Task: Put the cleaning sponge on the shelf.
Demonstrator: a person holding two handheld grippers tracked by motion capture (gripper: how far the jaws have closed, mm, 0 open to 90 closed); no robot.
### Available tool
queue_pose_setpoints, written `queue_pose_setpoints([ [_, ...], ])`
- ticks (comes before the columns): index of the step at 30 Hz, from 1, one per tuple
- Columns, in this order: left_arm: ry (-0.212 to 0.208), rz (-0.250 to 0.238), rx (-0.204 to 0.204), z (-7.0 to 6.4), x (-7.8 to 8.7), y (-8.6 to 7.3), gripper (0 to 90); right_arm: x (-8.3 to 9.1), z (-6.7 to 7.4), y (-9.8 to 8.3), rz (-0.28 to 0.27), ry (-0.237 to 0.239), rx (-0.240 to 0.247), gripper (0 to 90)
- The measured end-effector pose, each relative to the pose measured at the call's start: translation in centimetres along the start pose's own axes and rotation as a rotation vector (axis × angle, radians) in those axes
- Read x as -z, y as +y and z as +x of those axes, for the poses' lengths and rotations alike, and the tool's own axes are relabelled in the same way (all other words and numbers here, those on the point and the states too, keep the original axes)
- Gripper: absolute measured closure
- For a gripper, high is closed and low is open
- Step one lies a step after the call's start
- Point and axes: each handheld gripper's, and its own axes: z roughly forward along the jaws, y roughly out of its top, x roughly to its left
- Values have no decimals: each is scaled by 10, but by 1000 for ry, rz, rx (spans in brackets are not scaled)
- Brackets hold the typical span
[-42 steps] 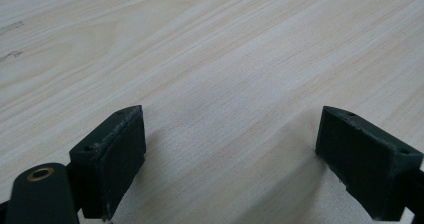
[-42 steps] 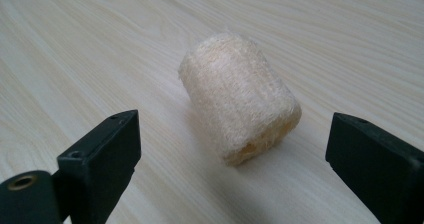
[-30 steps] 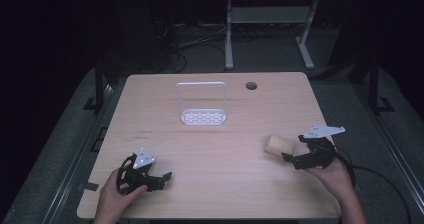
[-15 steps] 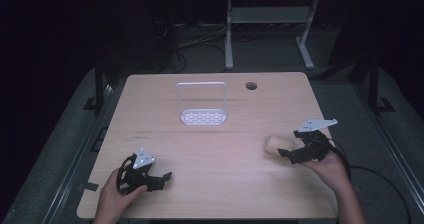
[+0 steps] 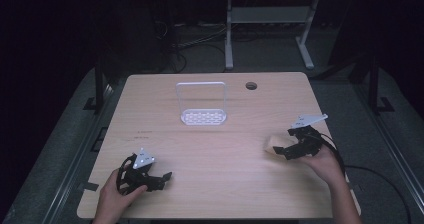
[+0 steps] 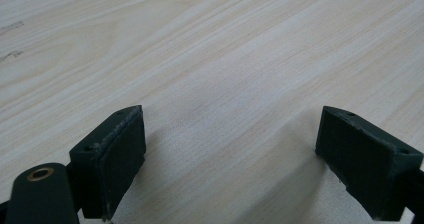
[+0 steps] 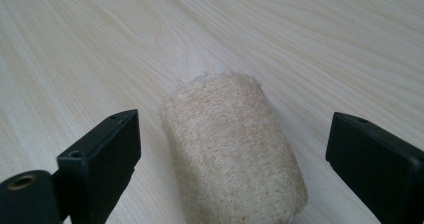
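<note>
Right side of the high view, the right gripper (image 5: pixel 281 149) sits low over the wooden table (image 5: pixel 215 149), held in the person's right hand (image 5: pixel 324 160) coming up from the lower right corner. Its jaws are spread wide, and between them lies the loofah roll (image 5: pixel 270 145), a pale tan, rough-fibred cylinder resting on its side on the tabletop. In the right gripper view the loofah roll (image 7: pixel 235 149) runs from the centre down to the bottom edge, with a clear gap of bare wood on either side before each black jaw, so nothing is pinching it; neither pad touches it. The grey three-cornered plate (image 5: pixel 310 119) stands up above that gripper, and its cable trails off toward the lower right.

Over at the lower left of the high view, the left gripper (image 5: pixel 161 178) rests near the table's front edge in the person's left hand (image 5: pixel 114 199). Its jaws are parted wide as well, with nothing between them: the left gripper view has just light wood grain running between the two dark pads.

Well apart from both grippers, in the upper middle of the high view, a small white rack (image 5: pixel 202 104) stands upright on the table: a thin frame rising from a perforated base. Just to its right, near the table's far edge, is a round dark grommet hole (image 5: pixel 251 86).
</note>
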Motion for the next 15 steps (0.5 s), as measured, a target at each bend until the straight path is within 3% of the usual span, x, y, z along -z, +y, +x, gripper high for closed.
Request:
queue_pose_setpoints([
  [8, 0, 0, 0, 0, 0, 0, 118, -9, -2, 1, 22, 14, 6, 73],
  [15, 0, 0, 0, 0, 0, 0, 118, -21, 0, 0, 78, 12, 25, 77],
])
